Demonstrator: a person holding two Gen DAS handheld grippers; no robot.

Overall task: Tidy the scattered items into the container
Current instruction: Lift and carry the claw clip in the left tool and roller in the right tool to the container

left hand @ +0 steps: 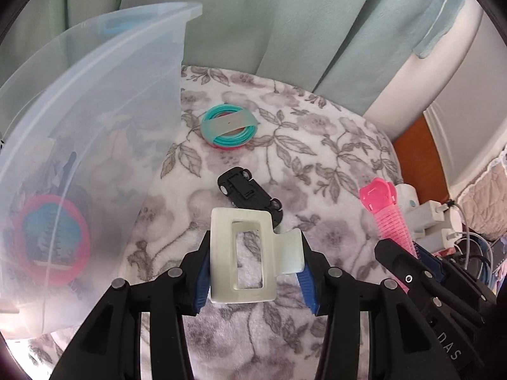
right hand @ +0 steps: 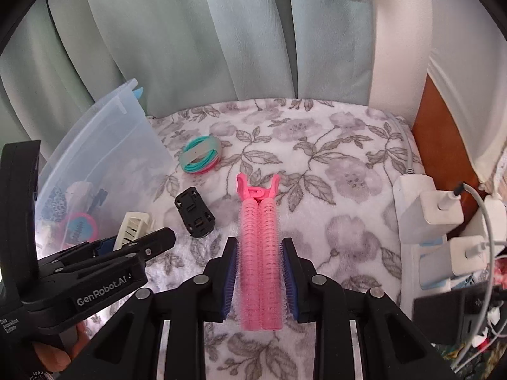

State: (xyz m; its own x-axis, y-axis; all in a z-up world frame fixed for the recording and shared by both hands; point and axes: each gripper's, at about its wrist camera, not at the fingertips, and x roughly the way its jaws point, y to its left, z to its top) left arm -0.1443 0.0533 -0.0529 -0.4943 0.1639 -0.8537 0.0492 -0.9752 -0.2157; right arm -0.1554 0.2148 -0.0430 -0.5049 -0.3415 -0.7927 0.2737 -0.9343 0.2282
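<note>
The clear plastic bin point(left hand: 95, 101) at left holds a pink-rimmed round brush point(left hand: 52, 240). The left gripper point(left hand: 253, 272) clamps a cream claw clip point(left hand: 244, 256); the right gripper point(right hand: 259, 272) clamps a pink roller clip point(right hand: 259, 253). A toy car point(left hand: 247, 190) and hair ties point(left hand: 229, 125) lie on the floral blanket point(left hand: 332, 164).

Surface covered by white fleece blanket point(right hand: 317, 196) with grey floral print. Clear plastic container point(left hand: 95, 145) set on it at left. Bundle of teal and pink hair ties point(left hand: 228, 125) laid just beside container. Black toy car point(left hand: 248, 193) lain upside down nearby.

Floral blanket point(right hand: 317, 171), green curtain point(right hand: 190, 47), white power strip point(right hand: 408, 196) (chargers plugged in).
</note>
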